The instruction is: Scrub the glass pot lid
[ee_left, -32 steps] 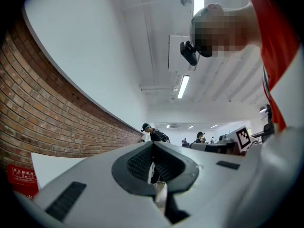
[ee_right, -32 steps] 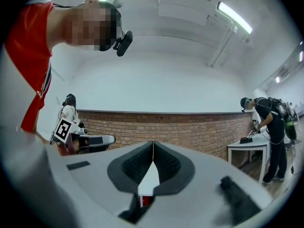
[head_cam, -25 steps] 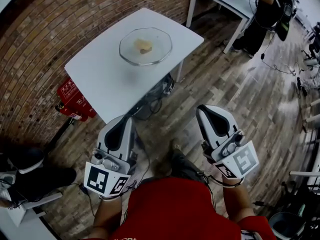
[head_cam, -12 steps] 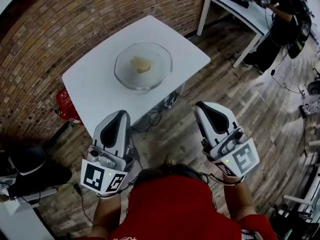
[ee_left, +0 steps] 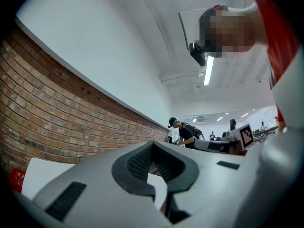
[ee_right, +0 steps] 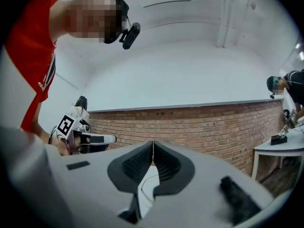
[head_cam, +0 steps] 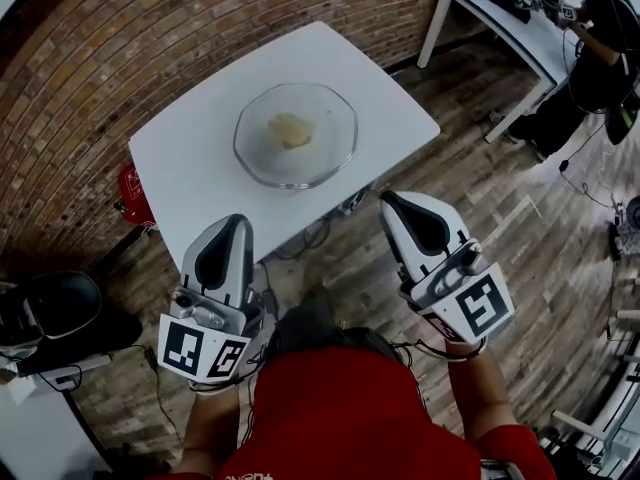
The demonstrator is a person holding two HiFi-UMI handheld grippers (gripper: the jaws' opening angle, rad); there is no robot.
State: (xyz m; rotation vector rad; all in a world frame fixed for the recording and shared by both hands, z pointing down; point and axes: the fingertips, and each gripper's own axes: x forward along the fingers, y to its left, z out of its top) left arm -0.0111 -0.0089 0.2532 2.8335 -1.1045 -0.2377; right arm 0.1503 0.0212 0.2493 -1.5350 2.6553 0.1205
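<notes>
The glass pot lid [head_cam: 296, 134] lies on the white table [head_cam: 190, 153] in the head view, with a yellowish sponge [head_cam: 291, 129] on its middle. My left gripper [head_cam: 236, 222] is held level short of the table's near edge, jaws shut and empty. My right gripper [head_cam: 388, 200] hovers over the floor just right of the table's near corner, also shut with nothing in it. Both are apart from the lid. In the left gripper view the left gripper [ee_left: 153, 144] shows closed pads; the right gripper [ee_right: 153, 142] looks the same in its own view.
A brick wall [head_cam: 120, 38] runs behind the table. Red objects [head_cam: 132, 194] sit on the floor at the table's left. A second white table [head_cam: 520, 28] stands at the upper right with a person [head_cam: 605, 38] beside it. Cables lie under the table.
Both grippers have moved forward towards the table, and the table with the lid now lies closer and more central in the head view. Both stay shut.
</notes>
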